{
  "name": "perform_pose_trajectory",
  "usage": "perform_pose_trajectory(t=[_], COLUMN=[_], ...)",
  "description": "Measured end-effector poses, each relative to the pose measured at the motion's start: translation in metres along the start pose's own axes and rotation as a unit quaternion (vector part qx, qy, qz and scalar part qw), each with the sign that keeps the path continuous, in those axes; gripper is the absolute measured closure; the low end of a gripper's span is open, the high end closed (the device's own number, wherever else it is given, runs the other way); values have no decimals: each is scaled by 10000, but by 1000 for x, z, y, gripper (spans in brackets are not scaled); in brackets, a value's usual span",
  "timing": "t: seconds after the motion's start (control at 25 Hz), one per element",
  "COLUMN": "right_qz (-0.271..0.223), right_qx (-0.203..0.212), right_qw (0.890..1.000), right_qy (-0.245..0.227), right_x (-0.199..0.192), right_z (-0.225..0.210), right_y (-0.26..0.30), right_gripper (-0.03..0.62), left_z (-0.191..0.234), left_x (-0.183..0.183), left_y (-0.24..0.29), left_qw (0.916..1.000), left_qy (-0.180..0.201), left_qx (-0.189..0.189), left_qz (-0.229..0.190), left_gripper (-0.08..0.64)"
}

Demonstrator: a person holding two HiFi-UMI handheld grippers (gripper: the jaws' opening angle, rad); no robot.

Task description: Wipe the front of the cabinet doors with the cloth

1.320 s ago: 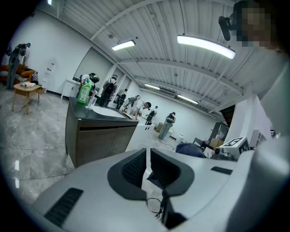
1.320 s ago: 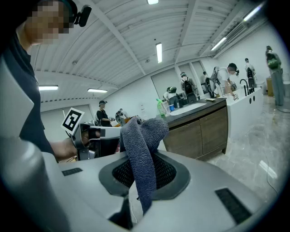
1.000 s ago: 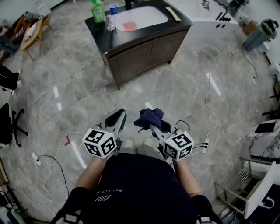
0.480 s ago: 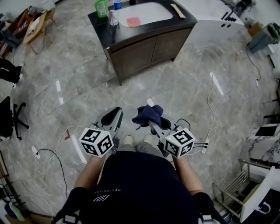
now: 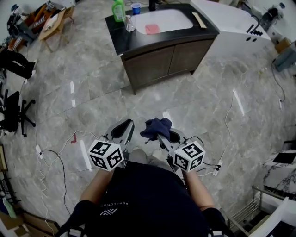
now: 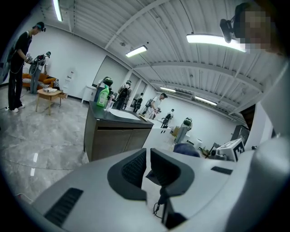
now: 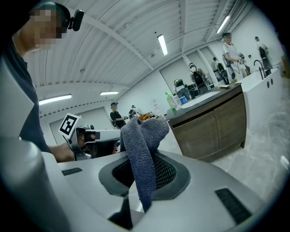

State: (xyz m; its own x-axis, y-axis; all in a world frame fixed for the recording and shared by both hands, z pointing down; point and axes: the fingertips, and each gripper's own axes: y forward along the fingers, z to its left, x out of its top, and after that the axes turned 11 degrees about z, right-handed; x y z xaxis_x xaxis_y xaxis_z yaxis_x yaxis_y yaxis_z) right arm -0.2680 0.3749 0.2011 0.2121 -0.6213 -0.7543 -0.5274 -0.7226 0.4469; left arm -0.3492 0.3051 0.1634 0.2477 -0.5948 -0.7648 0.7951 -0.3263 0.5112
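A dark wooden cabinet (image 5: 166,58) with two front doors stands across the floor, well ahead of both grippers; it also shows in the left gripper view (image 6: 115,140) and the right gripper view (image 7: 213,129). My right gripper (image 5: 159,134) is shut on a dark blue cloth (image 5: 156,127), which bunches above its jaws (image 7: 141,149). My left gripper (image 5: 121,131) is held low beside it, jaws shut with nothing between them (image 6: 146,168).
The cabinet's black top holds a white sink (image 5: 162,21), a green bottle (image 5: 118,10), a blue cup (image 5: 135,8), a glass and a pink sponge (image 5: 152,28). A white unit (image 5: 233,25) adjoins it at right. Cables (image 5: 229,125) trail over the marble floor. People stand in the background.
The view has shifted, so the cabinet now sits further right and slightly lower in the head view. Both grippers stay close to the body; the cloth remains gripped.
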Motion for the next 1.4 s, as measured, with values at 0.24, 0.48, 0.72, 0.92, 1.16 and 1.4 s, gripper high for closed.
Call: perform_pose_trajectory(t=[0.24,0.48,0.72,0.92,1.16,1.4], right_qz=[82,167,293,484,717,928], right_qx=[155,245,129,66,252,405], right_qw=[9996,9995,9995,9988,9969,9944], right_qy=[214,116,-23,10,-198,-312], right_x=[-10,-2,18,33,61,91], right_z=[-15,-31,-53,-81,-102,-113], right_y=[7,23,34,57,100,144], right_gripper=[520,520,520,520,520,520], left_z=[-1,17,44,63,89,125], left_x=[-13,2,24,32,60,78], left_y=[1,19,48,70,88,97], left_qw=[9997,9995,9993,9992,9995,9982], left_qy=[-60,-32,-180,-294,-198,-402], left_qx=[229,314,312,280,196,378], left_qz=[115,42,-52,-15,-158,-245], left_gripper=[528,527,527,528,526,526])
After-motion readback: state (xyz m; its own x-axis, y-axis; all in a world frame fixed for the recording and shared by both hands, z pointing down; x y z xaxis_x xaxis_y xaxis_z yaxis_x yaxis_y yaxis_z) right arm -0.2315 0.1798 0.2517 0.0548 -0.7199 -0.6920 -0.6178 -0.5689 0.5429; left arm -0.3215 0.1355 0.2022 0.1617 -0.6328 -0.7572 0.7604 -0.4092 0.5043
